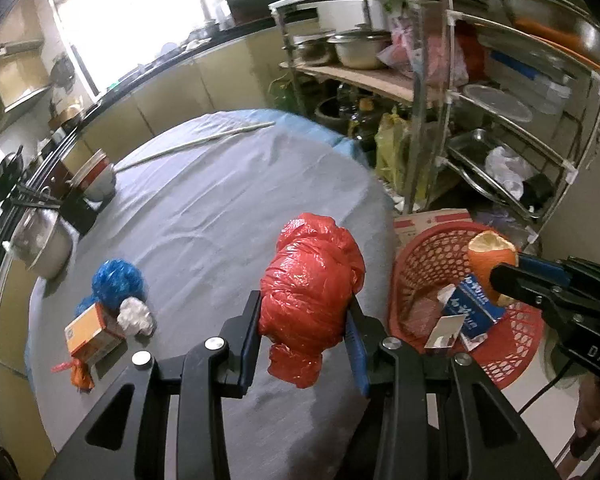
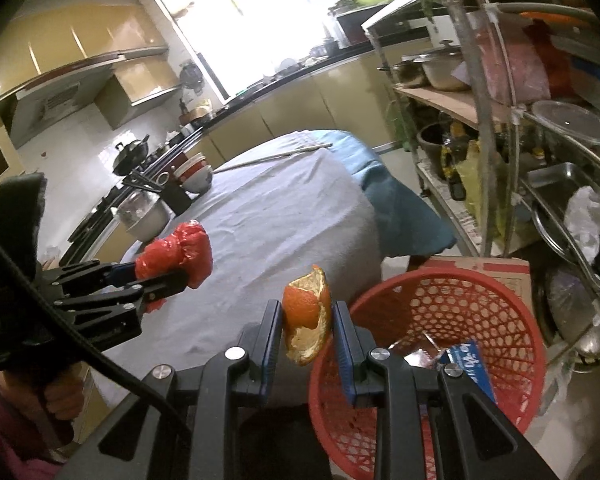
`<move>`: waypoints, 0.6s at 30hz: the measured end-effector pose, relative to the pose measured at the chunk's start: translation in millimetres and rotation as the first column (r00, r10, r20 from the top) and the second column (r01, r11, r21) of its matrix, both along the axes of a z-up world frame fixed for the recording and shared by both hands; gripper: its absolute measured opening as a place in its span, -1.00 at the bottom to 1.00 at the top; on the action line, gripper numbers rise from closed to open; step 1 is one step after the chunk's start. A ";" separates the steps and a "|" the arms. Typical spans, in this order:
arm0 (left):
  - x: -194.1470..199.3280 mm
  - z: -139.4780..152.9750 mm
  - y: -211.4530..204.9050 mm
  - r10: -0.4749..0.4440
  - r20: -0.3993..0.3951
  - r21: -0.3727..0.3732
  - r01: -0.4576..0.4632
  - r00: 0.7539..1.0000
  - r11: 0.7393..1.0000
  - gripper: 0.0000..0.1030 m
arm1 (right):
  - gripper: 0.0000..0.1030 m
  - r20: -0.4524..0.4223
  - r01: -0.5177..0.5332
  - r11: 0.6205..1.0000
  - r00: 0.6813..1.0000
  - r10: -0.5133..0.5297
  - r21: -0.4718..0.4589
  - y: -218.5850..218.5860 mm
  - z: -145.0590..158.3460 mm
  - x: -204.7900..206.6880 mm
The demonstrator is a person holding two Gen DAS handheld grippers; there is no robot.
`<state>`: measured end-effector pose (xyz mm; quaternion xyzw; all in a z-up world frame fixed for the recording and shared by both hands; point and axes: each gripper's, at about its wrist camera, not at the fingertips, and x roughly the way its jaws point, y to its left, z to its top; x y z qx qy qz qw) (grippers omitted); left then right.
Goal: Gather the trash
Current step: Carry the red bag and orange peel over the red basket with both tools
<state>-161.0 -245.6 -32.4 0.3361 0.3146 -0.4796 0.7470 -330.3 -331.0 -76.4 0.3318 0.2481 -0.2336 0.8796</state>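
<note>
My left tongs (image 1: pixel 306 312) are clamped on a crumpled red plastic bag (image 1: pixel 310 300), one blue-padded finger pressed into each side of it, and the bag hangs in the air above the near part of the counter (image 1: pixel 220 200). From the right wrist view the same bag (image 2: pixel 180 252) shows as a shiny red lump at the tip of the left tongs (image 2: pixel 160 276), over the grey cloth that covers the counter (image 2: pixel 280 220).

My right tongs (image 2: pixel 306 320) are pinched on a piece of orange peel (image 2: pixel 306 316), which stands upright between the fingers with its pale inner side facing down and toward the camera. The peel sits just at the near rim of the red basket (image 2: pixel 500 292), at its left side. In the left wrist view the peel (image 1: pixel 490 258) is over the basket (image 1: pixel 424 264), held by the right tongs (image 1: pixel 504 276) coming in from the right.

Inside the basket lie a blue carton (image 1: pixel 478 308) and a silvery wrapper (image 1: pixel 442 330). The basket rests below counter height, just beside the counter's right edge, with a cardboard box (image 1: pixel 432 220) behind it.

On the left part of the counter I see a blue plastic bag (image 1: pixel 118 284), a ball of white paper (image 1: pixel 136 316) touching it, a small orange box (image 1: pixel 92 330) just beside both, and an orange scrap (image 1: pixel 80 374) near the counter's edge. Farther back stand stacked bowls (image 1: pixel 98 178) and a metal pot (image 1: pixel 44 240). A metal rack (image 1: pixel 520 120) with pans stands on the right.
</note>
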 end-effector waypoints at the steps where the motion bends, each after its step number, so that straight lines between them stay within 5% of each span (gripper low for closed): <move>1: -2.2 0.2 -1.8 -0.007 0.001 -0.001 0.007 1.000 1.000 -0.23 | -0.46 -0.002 0.010 1.000 1.000 -0.010 0.003 -2.2 -1.0 -2.9; 18: -42.1 18.5 -28.4 -0.134 0.004 -0.016 0.134 0.991 0.991 -0.23 | -0.46 -0.019 0.145 0.989 0.989 -0.145 -0.007 -23.5 1.2 -50.1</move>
